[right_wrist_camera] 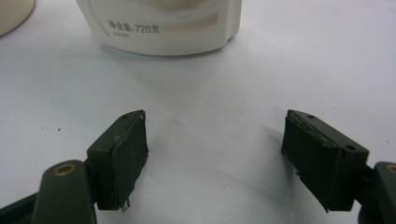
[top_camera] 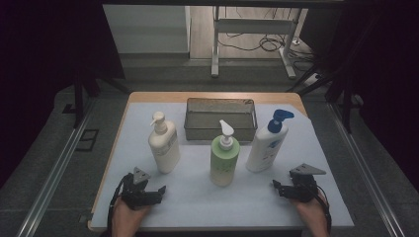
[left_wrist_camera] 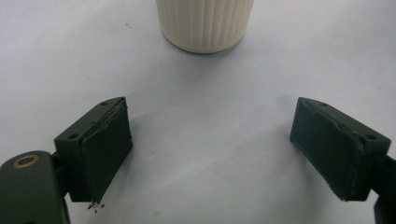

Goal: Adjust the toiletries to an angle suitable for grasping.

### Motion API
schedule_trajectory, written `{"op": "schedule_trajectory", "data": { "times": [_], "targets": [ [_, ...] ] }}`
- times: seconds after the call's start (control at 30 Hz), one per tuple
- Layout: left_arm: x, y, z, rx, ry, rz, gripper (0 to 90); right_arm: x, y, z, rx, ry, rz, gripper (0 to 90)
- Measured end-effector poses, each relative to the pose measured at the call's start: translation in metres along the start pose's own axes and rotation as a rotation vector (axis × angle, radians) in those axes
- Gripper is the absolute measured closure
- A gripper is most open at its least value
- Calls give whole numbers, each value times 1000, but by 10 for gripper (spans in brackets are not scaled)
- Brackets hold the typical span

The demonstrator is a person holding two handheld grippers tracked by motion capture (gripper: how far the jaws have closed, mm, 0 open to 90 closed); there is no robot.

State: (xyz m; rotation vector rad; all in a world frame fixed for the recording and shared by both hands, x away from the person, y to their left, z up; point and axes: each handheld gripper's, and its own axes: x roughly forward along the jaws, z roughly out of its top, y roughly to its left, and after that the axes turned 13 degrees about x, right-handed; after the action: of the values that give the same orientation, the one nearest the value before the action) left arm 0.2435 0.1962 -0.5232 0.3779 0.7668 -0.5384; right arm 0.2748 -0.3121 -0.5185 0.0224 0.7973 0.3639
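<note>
Both claws are held spread and empty near the counter's (top_camera: 316, 148) front edge — the left claw (top_camera: 157, 191) faces the cream bottle (top_camera: 163, 143), the right claw (top_camera: 277, 187) the blue-capped bottle (top_camera: 268, 143). No grasp is begun; 1 bottle must first be approached and straddled, probably for the mesh tray (top_camera: 221, 132).

The left gripper view cuts the cream bottle (left_wrist_camera: 205, 25) off above its ribbed base, the right gripper view cuts the white bottle (right_wrist_camera: 161, 25) off above its label's bottom line, and the labels on all 3 bottles are too small to read from above.
</note>
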Motion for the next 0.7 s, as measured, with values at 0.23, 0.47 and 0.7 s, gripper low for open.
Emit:
{"op": "schedule_trajectory", "data": {
  "times": [0.23,0.47,0.7],
  "targets": [
    [0,0,0,1,-1,-1,121,0,-1,0,1,-3,6,219],
    [0,0,0,1,-2,-1,121,0,-1,0,4,1,9,215],
    [0,0,0,0,-1,-1,121,1,0,1,-4,10,19,184]
  ]
}}
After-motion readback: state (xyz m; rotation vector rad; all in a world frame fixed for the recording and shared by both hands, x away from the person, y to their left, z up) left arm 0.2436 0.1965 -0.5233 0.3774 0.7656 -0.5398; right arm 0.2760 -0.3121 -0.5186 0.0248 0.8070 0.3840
